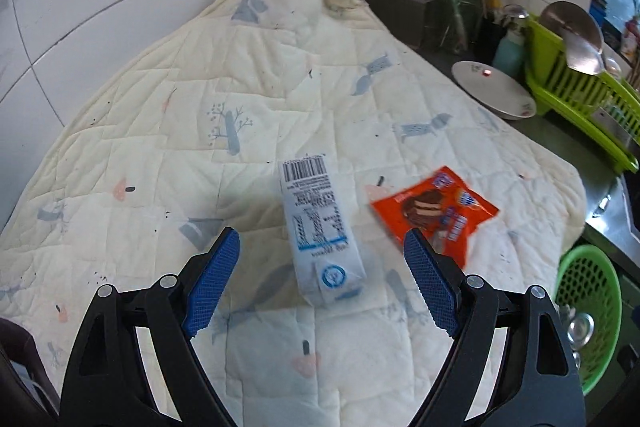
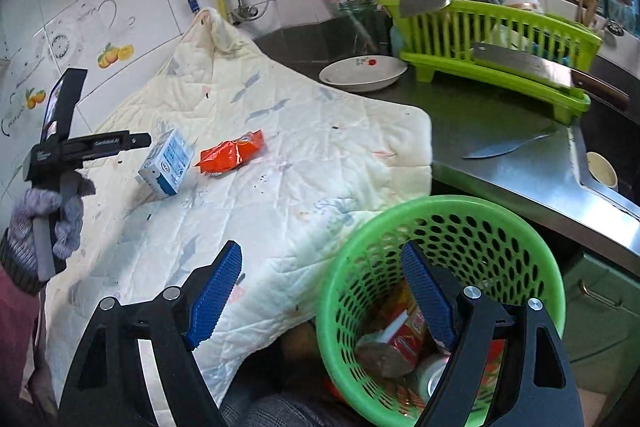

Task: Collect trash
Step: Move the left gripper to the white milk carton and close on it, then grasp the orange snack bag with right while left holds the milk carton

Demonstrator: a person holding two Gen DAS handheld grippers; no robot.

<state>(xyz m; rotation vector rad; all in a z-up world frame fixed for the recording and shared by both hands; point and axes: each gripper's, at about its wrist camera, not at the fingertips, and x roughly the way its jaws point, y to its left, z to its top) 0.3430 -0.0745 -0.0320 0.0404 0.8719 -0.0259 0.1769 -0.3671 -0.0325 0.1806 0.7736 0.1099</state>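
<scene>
Trash, a milk carton (image 1: 316, 231) and orange wrapper (image 1: 434, 211), lies on the quilt (image 1: 160, 107); left gripper (image 1: 322, 247) spread above the carton; right gripper (image 2: 322, 267) spread, empty, over the green basket (image 2: 520, 227).

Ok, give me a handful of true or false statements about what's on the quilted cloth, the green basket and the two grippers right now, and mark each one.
1. The milk carton lies on the quilted cloth. True.
2. The orange snack wrapper is already in the green basket. False: it lies on the cloth beside the carton.
3. The left gripper is open and holds nothing. True.
4. The green basket is empty. False: it already holds trash, including a red can-like item.
5. The right gripper is clamped on the carton. False: it is open, over the basket's near side.
</scene>
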